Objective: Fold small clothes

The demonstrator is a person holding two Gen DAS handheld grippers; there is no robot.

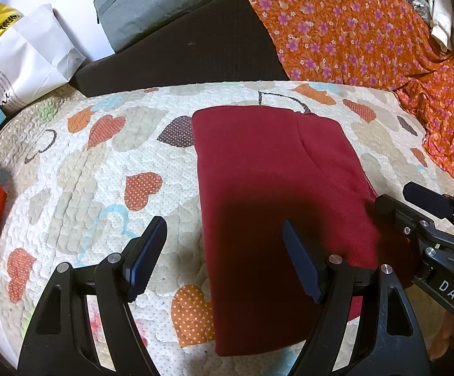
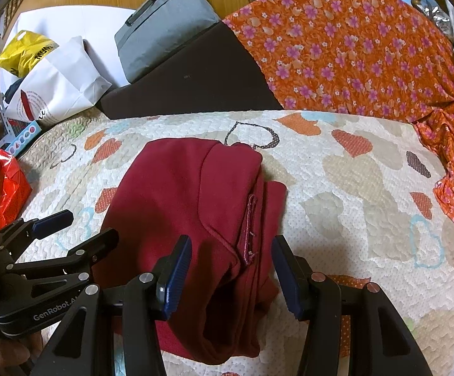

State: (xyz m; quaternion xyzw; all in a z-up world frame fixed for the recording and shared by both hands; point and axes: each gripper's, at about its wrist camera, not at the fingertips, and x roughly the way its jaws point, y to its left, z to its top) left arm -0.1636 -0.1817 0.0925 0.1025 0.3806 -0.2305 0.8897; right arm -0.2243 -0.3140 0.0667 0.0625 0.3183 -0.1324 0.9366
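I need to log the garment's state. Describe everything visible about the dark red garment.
The dark red garment looks like soft fleece or knit, folded into a rough rectangle with stacked layers and a seam showing along its right edge. It lies flat on the heart-patterned quilt. Both claws are open above its near end; neither grips it.

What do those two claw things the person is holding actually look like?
Both the left gripper and the right gripper are matte black linkage frames with silver pivot pins. Their jaws carry dark blue ribbed pads. White lettering shows on the bodies: "DAS" on one, "GenRobot.AI" on the other. No cables are visible.
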